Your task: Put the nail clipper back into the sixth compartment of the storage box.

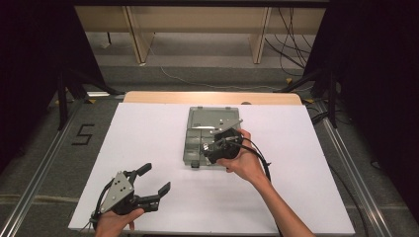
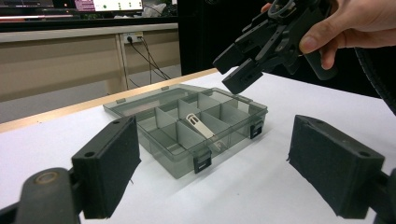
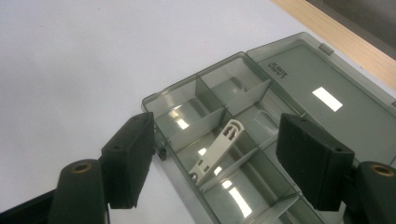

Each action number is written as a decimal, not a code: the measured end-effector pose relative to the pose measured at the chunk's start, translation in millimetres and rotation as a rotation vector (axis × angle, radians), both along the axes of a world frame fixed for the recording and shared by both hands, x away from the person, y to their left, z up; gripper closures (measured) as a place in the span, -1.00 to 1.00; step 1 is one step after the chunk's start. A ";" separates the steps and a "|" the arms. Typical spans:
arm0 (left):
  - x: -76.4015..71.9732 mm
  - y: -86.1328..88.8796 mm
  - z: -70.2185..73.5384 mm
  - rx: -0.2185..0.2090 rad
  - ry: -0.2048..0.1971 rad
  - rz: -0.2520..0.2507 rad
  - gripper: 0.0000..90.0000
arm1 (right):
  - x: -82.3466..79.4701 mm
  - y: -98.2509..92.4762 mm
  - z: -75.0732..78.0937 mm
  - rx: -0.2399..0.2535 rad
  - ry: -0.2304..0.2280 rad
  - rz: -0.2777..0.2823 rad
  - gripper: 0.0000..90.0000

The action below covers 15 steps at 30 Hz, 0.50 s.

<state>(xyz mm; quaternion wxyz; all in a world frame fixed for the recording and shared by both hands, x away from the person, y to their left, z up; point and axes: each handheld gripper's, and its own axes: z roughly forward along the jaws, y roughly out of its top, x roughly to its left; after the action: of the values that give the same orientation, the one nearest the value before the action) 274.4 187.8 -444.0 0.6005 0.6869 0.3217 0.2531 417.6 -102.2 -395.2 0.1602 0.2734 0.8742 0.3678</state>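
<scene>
Grippers over an open organizer box

Left gripper (image 1: pixel 155 180) sits low at the near left of the white desk (image 1: pixel 148 133), held in a hand (image 1: pixel 112 223), jaws spread wide, nothing between them, grey plate on top. From its own view the two black pads frame the box from well back.

Box (image 1: pixel 193 148) is mid-desk, smoky clear plastic, lid (image 1: pixel 212 117) flipped flat open toward the far side, two black latches on the near wall. Inside are divider walls making several compartments. White plastic clip (image 3: pixel 218 150) lies in a middle compartment, tilted, one end propped up on a divider; also seen in the left gripper view (image 2: pixel 200 125).

Right gripper (image 2: pixel 238 70) hangs just above the near right part of the box, held in the right hand (image 1: pixel 244 160), cable looping off to the right. Jaws parted, empty, in its own view framing the clip from above, not touching it. In the left gripper view its tips look nearly together, pointing down at the box.
</scene>
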 end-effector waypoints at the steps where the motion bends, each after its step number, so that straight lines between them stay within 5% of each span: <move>1: 0.1 0.1 -0.1 0.000 -0.001 0.001 -0.65 | 0.2 -1.5 1.7 -0.009 0.006 0.013 -0.35; 15: 0.4 -0.4 -0.5 0.001 -0.003 -0.003 -0.65 | -9.6 -15.3 9.5 0.035 -0.044 -0.011 -0.44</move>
<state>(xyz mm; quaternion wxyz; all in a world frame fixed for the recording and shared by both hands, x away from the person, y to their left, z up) 274.8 187.4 -444.5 0.6009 0.6873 0.3198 0.2535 408.0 -117.6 -385.7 0.1765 0.2728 0.8624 0.3881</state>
